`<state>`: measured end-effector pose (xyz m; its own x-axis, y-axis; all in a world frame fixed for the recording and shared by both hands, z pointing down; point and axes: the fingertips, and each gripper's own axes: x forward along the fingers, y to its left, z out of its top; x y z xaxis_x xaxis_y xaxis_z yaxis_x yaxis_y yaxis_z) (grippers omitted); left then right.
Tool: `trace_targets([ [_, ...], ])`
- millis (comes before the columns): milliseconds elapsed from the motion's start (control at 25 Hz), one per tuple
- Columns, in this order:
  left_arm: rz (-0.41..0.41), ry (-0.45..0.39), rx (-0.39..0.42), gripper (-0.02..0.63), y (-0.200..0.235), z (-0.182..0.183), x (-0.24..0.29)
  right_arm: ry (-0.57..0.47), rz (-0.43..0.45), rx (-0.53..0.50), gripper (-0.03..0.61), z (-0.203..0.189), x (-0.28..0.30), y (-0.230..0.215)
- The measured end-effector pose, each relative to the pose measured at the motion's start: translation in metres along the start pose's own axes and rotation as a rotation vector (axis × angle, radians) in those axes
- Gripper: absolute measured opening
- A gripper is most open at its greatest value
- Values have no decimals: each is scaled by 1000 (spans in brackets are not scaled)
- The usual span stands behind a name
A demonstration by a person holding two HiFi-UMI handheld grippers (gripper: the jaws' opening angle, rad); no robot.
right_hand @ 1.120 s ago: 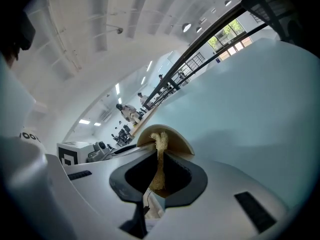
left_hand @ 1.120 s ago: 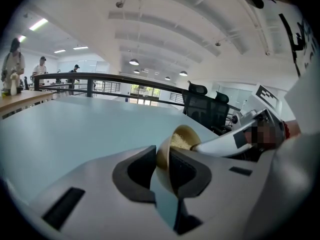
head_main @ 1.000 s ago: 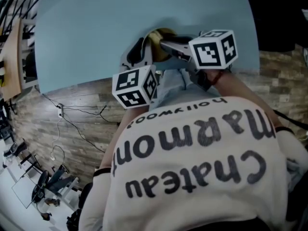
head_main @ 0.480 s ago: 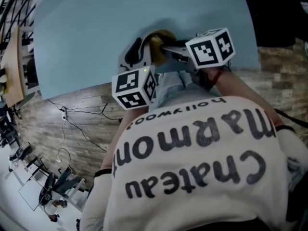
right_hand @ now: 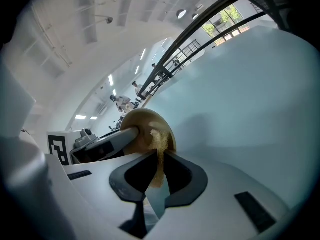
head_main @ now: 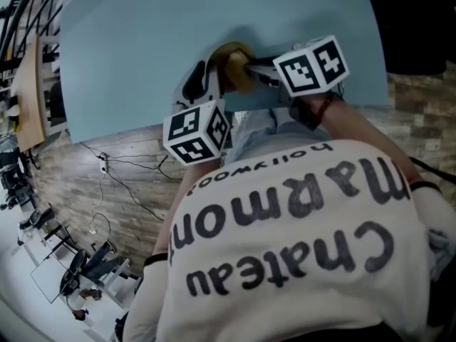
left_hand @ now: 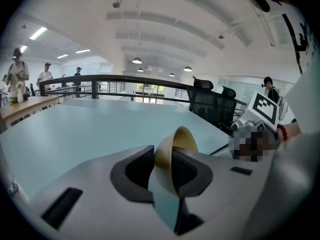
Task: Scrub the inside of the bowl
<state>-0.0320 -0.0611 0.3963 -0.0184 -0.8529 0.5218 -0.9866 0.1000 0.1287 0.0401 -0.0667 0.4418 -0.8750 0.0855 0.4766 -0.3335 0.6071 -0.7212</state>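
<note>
Head view puts the bowl [head_main: 235, 77] at 12 o'clock by the near edge of the table [head_main: 142, 48], with open surface toward 10 and 11 and your shirt [head_main: 285, 248] hiding everything nearer, while your left gripper [left_hand: 162, 156], jaws just easing wider, pinches its rim and your right gripper [right_hand: 156, 174] clamps a scrub pad [right_hand: 161, 144] against its inside.

Quick count: one gold bowl [head_main: 235, 63], one scrub pad [right_hand: 160, 159] and one pale blue table [head_main: 142, 48]. Two grippers, a left gripper [left_hand: 167, 169] and a right gripper [right_hand: 157, 171], carrying two marker cubes [head_main: 197, 132] [head_main: 311, 65]. In the background of the left gripper view: two black office chairs [left_hand: 202, 104] [left_hand: 227, 101] and four people [left_hand: 17, 74] [left_hand: 46, 74] [left_hand: 78, 74] [left_hand: 270, 86].
</note>
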Motion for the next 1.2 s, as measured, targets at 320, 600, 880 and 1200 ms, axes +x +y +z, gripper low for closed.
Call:
trace_targets([
  [320, 15, -21, -34, 74, -4, 1, 2, -5, -17, -7, 60, 11, -10, -11],
  [600, 23, -31, -28, 74, -5, 1, -2, -5, 7, 1, 60, 7, -9, -5],
  [880, 15, -20, -34, 72, -9, -5, -7, -9, 63, -11, 60, 1, -4, 13],
  [1200, 10, -14, -63, 72, -11, -9, -5, 7, 92, -21, 60, -2, -1, 18],
])
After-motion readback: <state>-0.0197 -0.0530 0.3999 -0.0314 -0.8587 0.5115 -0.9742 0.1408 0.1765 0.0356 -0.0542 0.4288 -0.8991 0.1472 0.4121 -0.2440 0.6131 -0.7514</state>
